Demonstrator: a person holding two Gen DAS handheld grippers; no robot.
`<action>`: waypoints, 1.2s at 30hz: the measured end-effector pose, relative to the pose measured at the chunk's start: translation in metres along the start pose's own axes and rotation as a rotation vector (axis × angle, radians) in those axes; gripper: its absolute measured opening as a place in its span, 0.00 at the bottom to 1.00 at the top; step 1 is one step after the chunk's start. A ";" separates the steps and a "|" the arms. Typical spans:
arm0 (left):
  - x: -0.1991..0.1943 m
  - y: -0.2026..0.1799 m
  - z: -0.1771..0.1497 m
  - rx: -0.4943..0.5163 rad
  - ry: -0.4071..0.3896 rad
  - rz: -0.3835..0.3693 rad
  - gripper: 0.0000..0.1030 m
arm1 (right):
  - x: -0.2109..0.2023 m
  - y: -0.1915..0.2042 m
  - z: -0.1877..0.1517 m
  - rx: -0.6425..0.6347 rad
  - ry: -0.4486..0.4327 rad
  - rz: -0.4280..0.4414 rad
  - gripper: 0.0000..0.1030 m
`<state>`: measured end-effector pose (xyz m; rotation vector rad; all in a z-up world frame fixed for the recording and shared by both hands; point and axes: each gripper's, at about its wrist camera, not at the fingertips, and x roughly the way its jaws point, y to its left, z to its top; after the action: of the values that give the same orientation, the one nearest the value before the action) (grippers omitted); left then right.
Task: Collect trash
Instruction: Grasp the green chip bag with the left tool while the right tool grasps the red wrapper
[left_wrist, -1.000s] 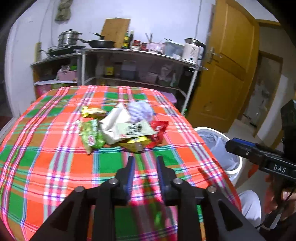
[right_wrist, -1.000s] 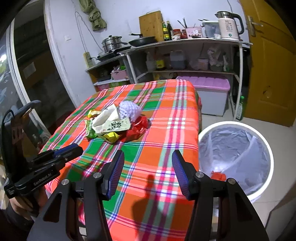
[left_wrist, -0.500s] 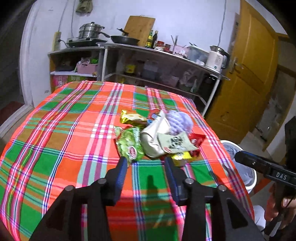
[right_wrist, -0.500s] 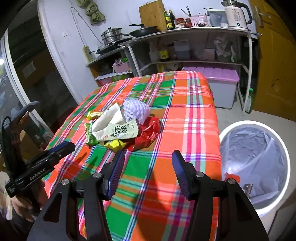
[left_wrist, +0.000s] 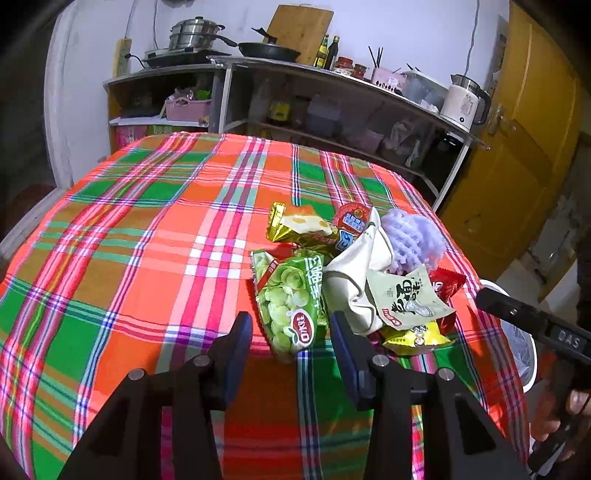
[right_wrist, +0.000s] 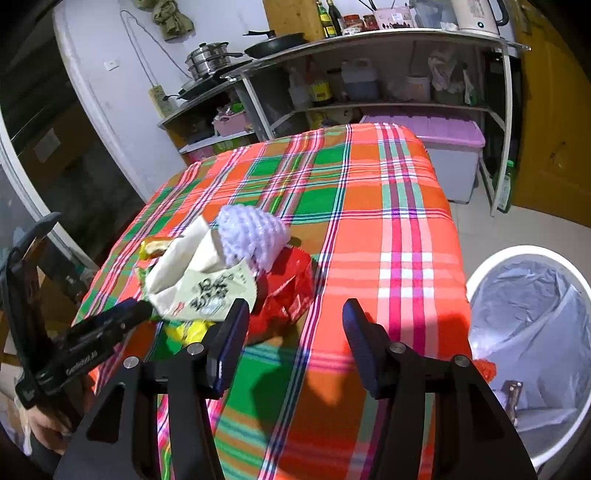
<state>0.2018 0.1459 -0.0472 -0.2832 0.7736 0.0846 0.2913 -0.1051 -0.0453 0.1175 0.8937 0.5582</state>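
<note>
Bright plaid cloth in orange, green and pink covers the table (left_wrist: 155, 236). On it sits a heap of trash (left_wrist: 354, 280), all touching. In the heap are a green snack bag (left_wrist: 291, 302), a gold wrapper (left_wrist: 299, 229), a crumpled white bag (left_wrist: 351, 280), a pale packet with black writing (left_wrist: 406, 299), a purple foam net (left_wrist: 410, 240), a red wrapper (right_wrist: 284, 295) and a yellow wrapper (left_wrist: 417, 336).

The left gripper (left_wrist: 291, 332) has just been opening its jaws. They stand apart on either side of the near end of the green snack bag. The pads do not press on it, and it holds nothing.

The right gripper (right_wrist: 295, 332) has its jaws wide apart over the cloth. Nothing is between them. Its left finger (right_wrist: 231, 336) is just beside the red wrapper.

On the floor next to the table stands a white bin (right_wrist: 528, 258) with a clear liner. A little red trash (right_wrist: 484, 369) lies in it.

Behind the table are shelves (left_wrist: 332, 99) with a pot (left_wrist: 195, 33), a pan (left_wrist: 269, 50), bottles (left_wrist: 328, 51) and a white kettle (left_wrist: 463, 101). A yellow door (left_wrist: 517, 147) is on the right.
</note>
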 end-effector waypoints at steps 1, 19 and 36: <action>0.003 0.000 0.001 -0.001 0.005 0.003 0.42 | 0.005 -0.001 0.002 0.006 0.006 0.002 0.52; 0.021 0.001 0.009 -0.011 0.034 0.002 0.31 | 0.036 0.003 0.011 -0.008 0.033 0.022 0.12; -0.023 0.003 0.000 -0.017 -0.063 0.022 0.27 | -0.001 -0.006 0.003 -0.008 -0.038 -0.015 0.11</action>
<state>0.1845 0.1489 -0.0317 -0.2873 0.7141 0.1205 0.2954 -0.1102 -0.0442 0.1134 0.8547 0.5445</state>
